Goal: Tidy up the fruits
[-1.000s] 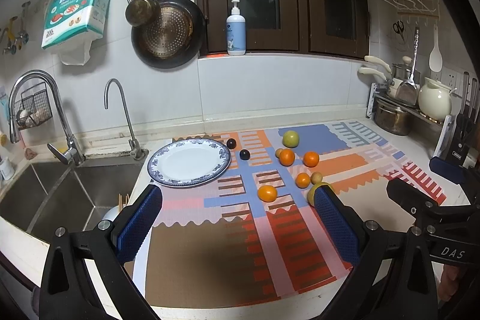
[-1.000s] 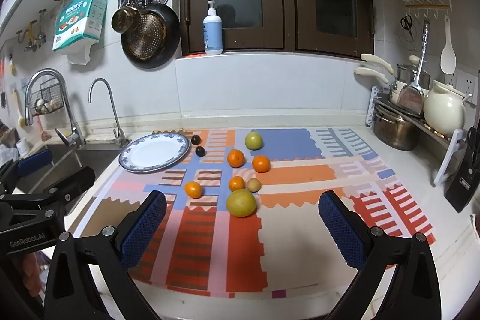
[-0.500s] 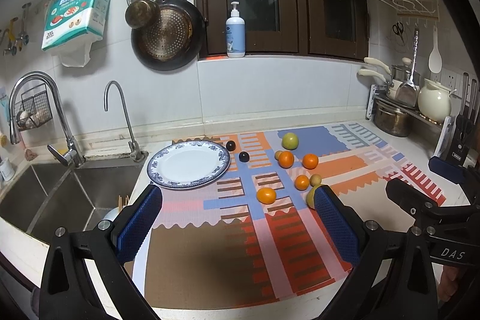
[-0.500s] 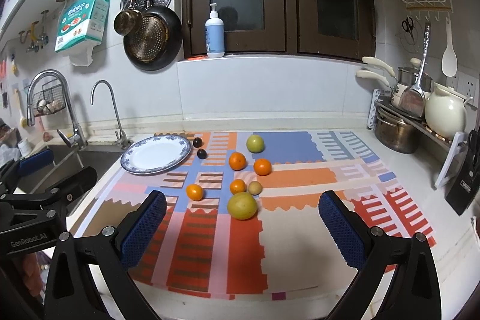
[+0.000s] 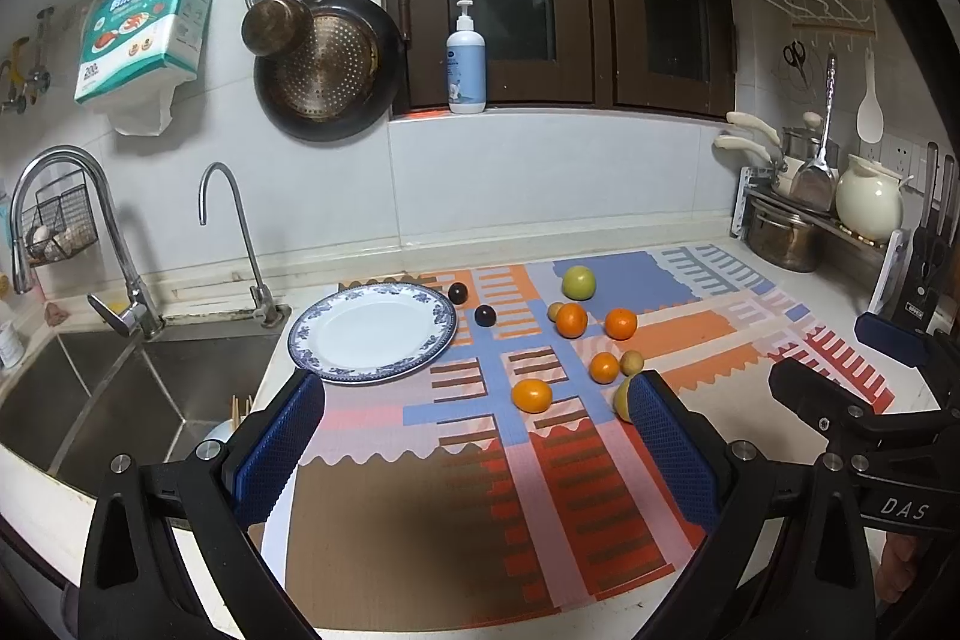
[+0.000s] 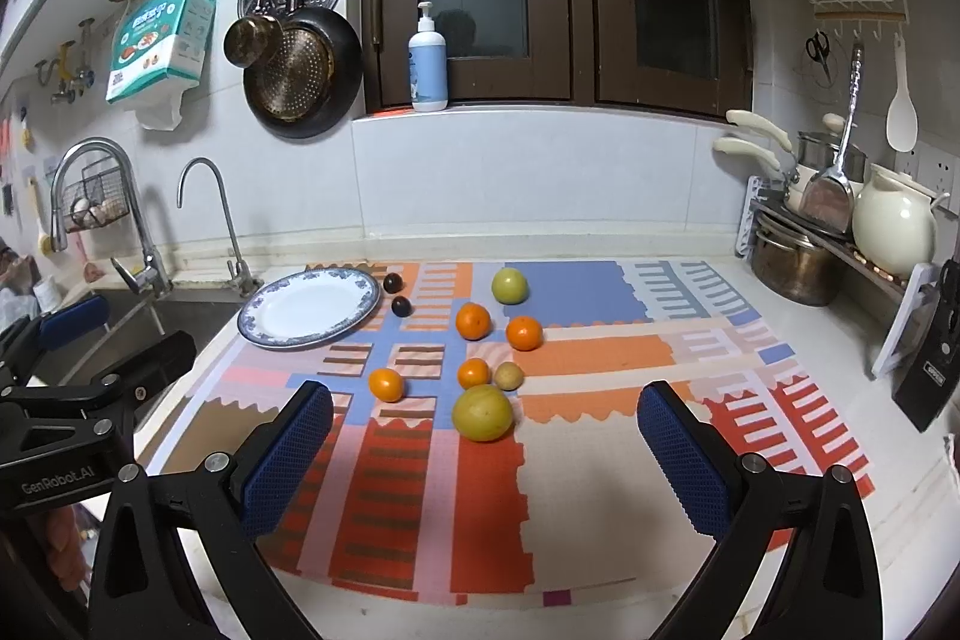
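A white plate with a blue rim sits bare at the left of a patterned mat. Two dark plums lie right beside it. Several oranges, a green fruit, a small brownish fruit and a large yellow fruit lie scattered mid-mat. My left gripper is open and empty, above the mat's near edge. My right gripper is open and empty, just short of the yellow fruit.
A sink with two taps lies left of the plate. Pots, a white jug and a knife block stand on a rack at the right. A soap bottle stands on the sill; pans hang on the wall.
Both views have drifted slightly; the fruits and plate have not moved. Both grippers stay open and empty.
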Demonstrator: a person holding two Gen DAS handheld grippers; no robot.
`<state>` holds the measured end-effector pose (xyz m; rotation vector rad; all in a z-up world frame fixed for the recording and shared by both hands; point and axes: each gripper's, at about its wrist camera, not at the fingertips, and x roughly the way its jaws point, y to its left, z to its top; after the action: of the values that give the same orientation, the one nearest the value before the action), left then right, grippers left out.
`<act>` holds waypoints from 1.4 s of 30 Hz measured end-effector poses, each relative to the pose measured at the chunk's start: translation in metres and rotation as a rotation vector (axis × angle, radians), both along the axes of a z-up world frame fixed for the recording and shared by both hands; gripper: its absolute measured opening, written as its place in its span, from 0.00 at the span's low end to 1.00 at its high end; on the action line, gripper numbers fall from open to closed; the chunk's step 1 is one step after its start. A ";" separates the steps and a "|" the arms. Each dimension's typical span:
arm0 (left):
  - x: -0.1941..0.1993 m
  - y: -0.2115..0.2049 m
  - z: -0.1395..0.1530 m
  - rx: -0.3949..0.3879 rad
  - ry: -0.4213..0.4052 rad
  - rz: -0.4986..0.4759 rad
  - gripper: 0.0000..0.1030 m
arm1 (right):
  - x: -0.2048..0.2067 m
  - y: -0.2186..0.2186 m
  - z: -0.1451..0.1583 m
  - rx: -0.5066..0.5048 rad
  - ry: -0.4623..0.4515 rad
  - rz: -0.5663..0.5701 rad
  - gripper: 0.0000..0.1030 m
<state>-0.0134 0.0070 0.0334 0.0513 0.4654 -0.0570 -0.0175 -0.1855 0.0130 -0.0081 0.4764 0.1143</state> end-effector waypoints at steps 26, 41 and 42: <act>0.127 -0.010 -0.073 0.094 0.132 -0.316 0.87 | 0.090 0.013 -0.068 -0.018 0.185 -0.085 0.91; 0.186 -0.020 -0.131 0.096 0.323 -0.508 0.62 | 0.138 0.026 -0.117 -0.034 0.328 -0.074 0.67; 0.188 -0.021 -0.134 0.095 0.334 -0.516 0.60 | 0.140 0.028 -0.119 -0.038 0.333 -0.072 0.65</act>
<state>0.1748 -0.0135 -0.1004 0.2576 0.7798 -0.5569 0.1226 -0.1577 -0.1057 -0.0097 0.8105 0.0357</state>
